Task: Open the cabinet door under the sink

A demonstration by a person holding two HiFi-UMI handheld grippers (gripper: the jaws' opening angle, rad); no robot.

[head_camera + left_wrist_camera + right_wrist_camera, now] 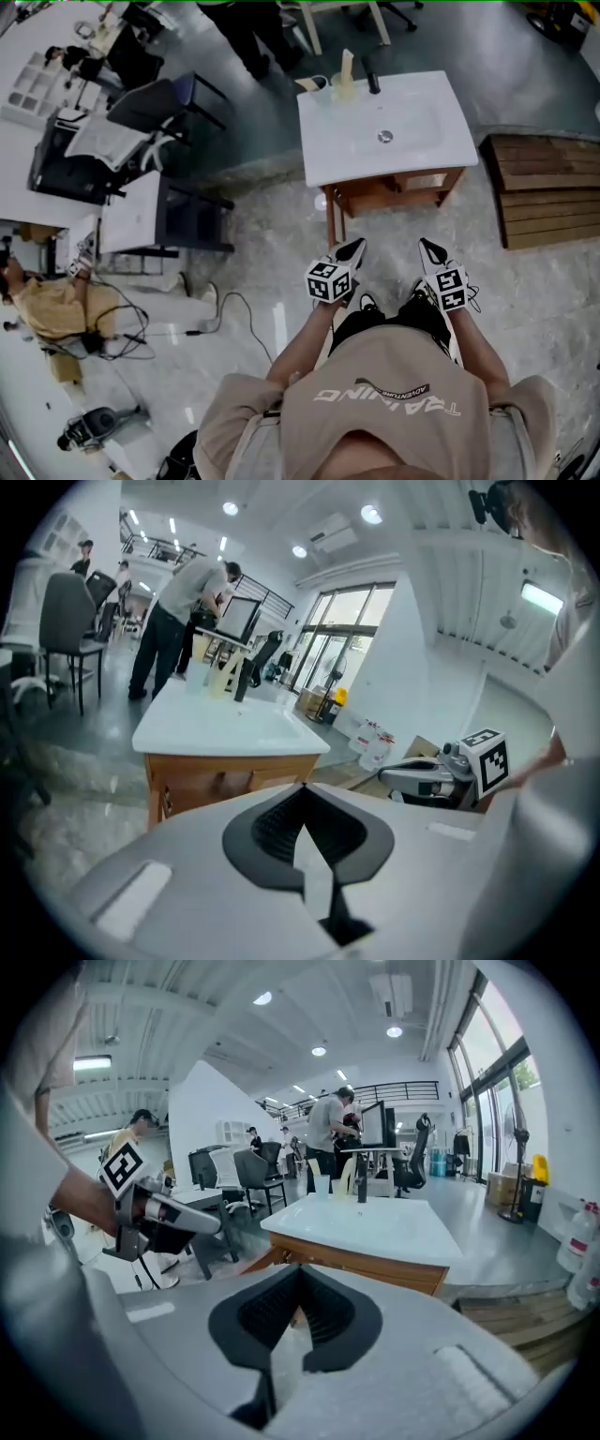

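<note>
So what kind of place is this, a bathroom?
Probably an open-plan lab or office, not a bathroom. The sink on its wooden cabinet stands free on an open floor, with an office chair and a desk nearby, and a person at work behind it.

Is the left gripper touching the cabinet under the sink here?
Apart. The head view shows bare floor between the left gripper, jaws closed and empty, and the cabinet.
</note>
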